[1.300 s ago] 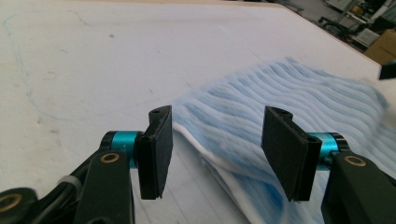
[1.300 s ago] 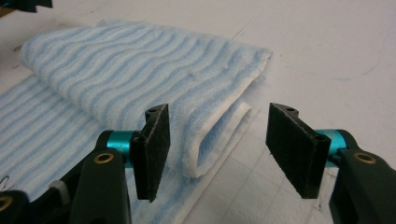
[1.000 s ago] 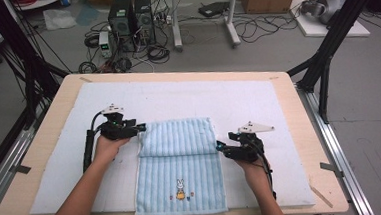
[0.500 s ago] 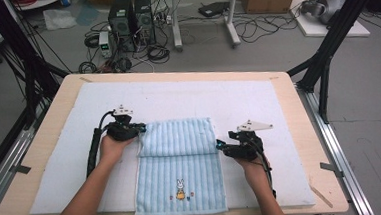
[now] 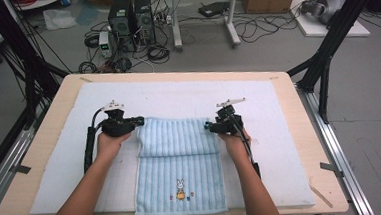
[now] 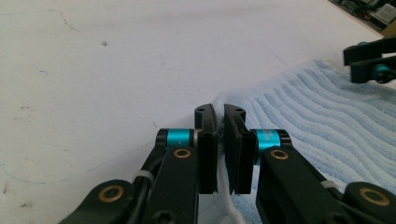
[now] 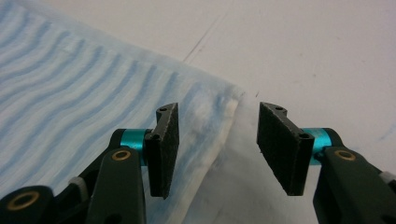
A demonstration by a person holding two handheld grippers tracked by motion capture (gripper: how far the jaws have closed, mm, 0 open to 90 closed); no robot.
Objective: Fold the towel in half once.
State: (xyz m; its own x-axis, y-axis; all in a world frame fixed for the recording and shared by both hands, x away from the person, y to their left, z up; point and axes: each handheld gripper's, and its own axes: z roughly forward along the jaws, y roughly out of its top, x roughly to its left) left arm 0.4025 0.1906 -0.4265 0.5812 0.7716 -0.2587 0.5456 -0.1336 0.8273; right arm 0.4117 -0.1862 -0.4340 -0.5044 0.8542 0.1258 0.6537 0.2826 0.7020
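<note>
A light blue striped towel (image 5: 179, 153) lies on the white mat, its far part folded over, with a small rabbit print near the front. My left gripper (image 5: 140, 121) sits at the towel's far left corner. In the left gripper view, the left gripper (image 6: 219, 116) is shut on that corner of the towel (image 6: 317, 116). My right gripper (image 5: 207, 126) is at the far right corner. Its jaws have just been closing. In the right gripper view, the right gripper (image 7: 217, 126) still stands apart around the towel's (image 7: 84, 93) corner, its pads not pressing it.
The white mat (image 5: 291, 146) covers most of the wooden table (image 5: 312, 130). Beyond the far edge, computer towers (image 5: 132, 16) and cables sit on the floor. Black frame legs (image 5: 325, 54) stand at the right and left sides.
The left jaws closed on the towel's far left corner. The right hand slid away from the person, up the towel's right edge to its far right corner.
</note>
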